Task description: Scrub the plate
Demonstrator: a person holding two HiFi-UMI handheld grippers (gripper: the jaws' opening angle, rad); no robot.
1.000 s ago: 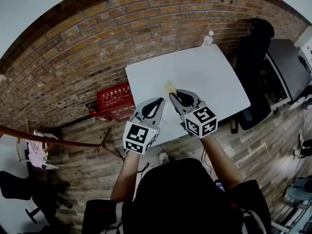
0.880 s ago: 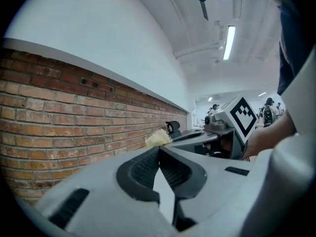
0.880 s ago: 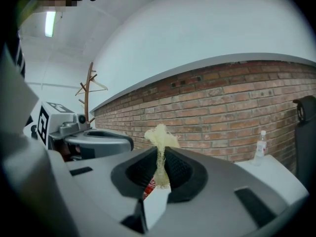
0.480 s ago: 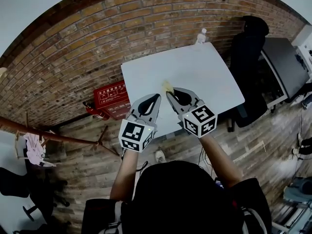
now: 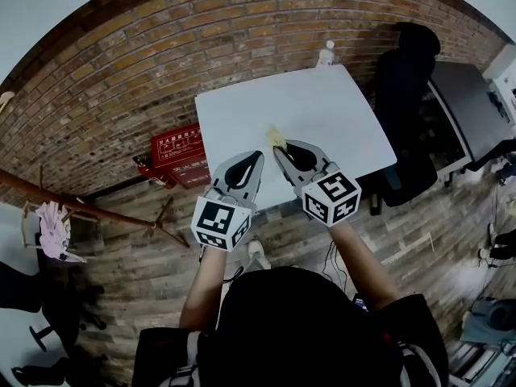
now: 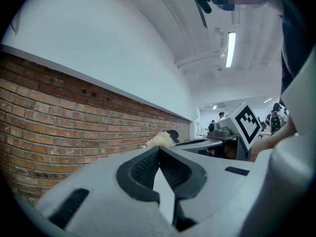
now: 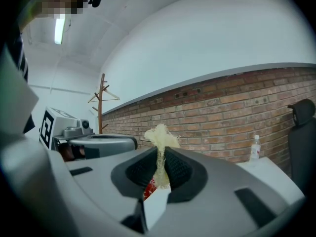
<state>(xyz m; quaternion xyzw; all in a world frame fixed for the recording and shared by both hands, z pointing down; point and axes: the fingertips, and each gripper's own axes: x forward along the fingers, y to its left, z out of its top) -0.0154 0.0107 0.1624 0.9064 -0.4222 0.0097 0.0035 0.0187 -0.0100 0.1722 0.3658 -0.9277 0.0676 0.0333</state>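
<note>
Two handheld tongs: the left tongs and the right tongs. Two cubes with square markers, one per tool: the left cube and the right cube. One pale yellow scrub pad. One white surface. One clear plastic bottle. One red box on the floor. One black office chair beside the surface. One wooden coat stand. One brick wall.

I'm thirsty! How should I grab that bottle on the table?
Probably around its straight middle, coming level from the near side: the bottle stands upright at the far corner of the table, with the brick wall behind it.
</note>
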